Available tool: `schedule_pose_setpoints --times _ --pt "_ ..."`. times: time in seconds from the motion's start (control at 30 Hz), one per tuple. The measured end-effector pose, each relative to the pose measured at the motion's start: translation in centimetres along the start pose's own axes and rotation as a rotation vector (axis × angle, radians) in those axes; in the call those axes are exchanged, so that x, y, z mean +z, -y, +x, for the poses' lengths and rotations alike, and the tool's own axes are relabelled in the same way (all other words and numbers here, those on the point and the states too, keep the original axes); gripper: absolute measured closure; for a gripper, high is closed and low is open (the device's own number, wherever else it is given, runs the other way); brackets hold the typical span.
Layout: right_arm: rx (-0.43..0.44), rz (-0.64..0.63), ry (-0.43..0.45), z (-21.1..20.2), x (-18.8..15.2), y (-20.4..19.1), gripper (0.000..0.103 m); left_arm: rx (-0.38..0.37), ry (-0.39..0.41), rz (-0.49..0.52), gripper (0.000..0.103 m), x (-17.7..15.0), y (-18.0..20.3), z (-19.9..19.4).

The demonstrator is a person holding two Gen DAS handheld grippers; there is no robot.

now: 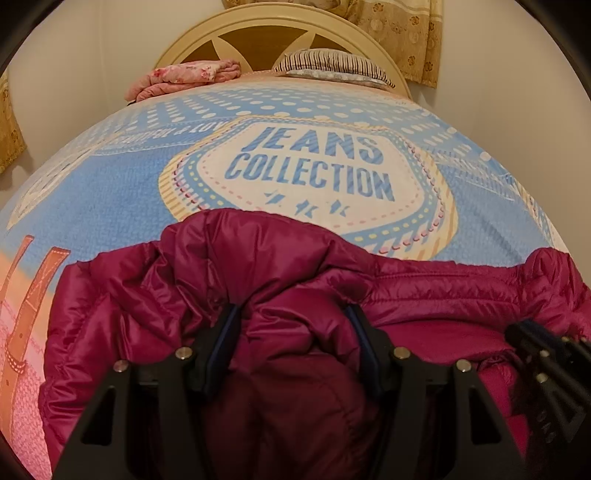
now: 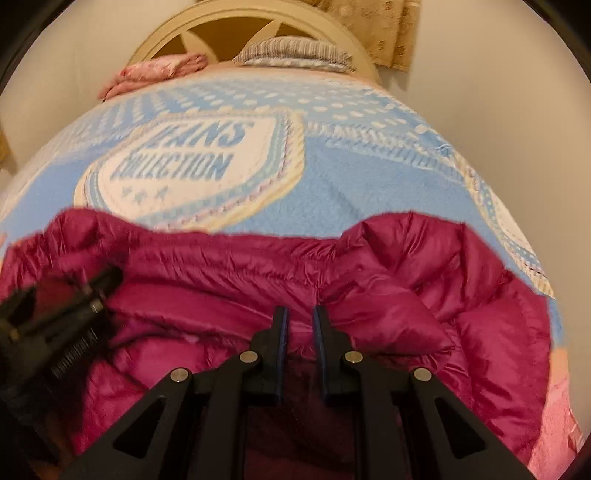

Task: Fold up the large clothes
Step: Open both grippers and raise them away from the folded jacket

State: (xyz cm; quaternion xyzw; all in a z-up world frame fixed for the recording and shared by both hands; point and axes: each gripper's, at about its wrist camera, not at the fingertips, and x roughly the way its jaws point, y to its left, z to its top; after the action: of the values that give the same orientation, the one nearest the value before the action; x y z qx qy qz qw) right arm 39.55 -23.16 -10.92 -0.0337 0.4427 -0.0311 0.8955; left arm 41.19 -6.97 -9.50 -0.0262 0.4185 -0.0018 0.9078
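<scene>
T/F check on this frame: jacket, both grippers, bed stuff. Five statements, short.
1. The magenta quilted puffer jacket lies on a blue "JEANS COLLECTION" printed blanket. True.
2. The left gripper has a thick bunch of jacket fabric between its fingers. True.
3. The right gripper is spread wide above bare blanket. False: its fingers are close together, at the jacket.
4. A striped pillow sits by the cream headboard. True.
5. The pink floral folded cloth lies on top of the jacket. False: it is at the head of the bed, far from the jacket.
</scene>
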Motion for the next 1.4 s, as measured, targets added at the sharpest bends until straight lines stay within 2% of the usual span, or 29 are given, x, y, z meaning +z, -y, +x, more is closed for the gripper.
schedule_pose_setpoints --times 0.23,0.37,0.47,0.57,0.63,0.73,0.87,0.97,1.03,1.2,1.3,1.4 --pt "0.081 0.065 0.01 1.9 0.5 1.3 0.089 0.007 -0.003 0.009 0.038 0.1 0.1 0.2" --pt "0.033 0.021 -0.003 1.8 0.8 0.6 0.089 0.02 -0.011 0.023 0.038 0.3 0.3 0.1" --pt "0.03 0.003 0.002 -0.8 0.7 0.9 0.089 -0.022 -0.034 0.062 0.039 0.6 0.0 -1.0" --pt "0.035 0.028 0.152 -7.2 -0.7 3.4 0.089 -0.111 0.01 0.071 0.039 0.5 -1.8 -5.0" --pt "0.004 0.008 0.25 -12.1 -2.6 5.6 0.089 -0.155 0.056 0.067 0.037 -0.2 -3.8 -8.3" --pt "-0.092 -0.004 0.38 -19.9 -7.0 9.8 0.089 -0.16 0.128 0.076 0.028 -2.4 -7.0 -13.1" --pt "-0.167 0.083 0.482 -29.1 -13.6 15.6 0.089 -0.203 0.184 0.075 0.025 -6.2 -10.7 -18.4" --pt "-0.233 0.178 0.54 -36.2 -19.3 19.5 0.089 -0.249 0.174 0.096 0.025 -9.6 -12.7 -21.2" --pt "-0.267 0.222 0.58 -40.7 -22.6 21.7 0.089 -0.258 0.167 0.148 0.025 -12.1 -13.5 -22.8" --pt "-0.423 0.317 0.7 -53.4 -30.0 25.8 0.088 -0.236 0.16 0.234 0.025 -16.8 -14.8 -25.2" --pt "-0.479 0.387 0.781 -61.2 -33.2 27.8 0.088 -0.231 0.142 0.217 0.025 -18.1 -14.8 -25.9" --pt "-0.466 0.503 0.898 -67.4 -36.2 29.0 0.085 -0.285 0.122 0.176 0.025 -18.7 -14.7 -26.8"
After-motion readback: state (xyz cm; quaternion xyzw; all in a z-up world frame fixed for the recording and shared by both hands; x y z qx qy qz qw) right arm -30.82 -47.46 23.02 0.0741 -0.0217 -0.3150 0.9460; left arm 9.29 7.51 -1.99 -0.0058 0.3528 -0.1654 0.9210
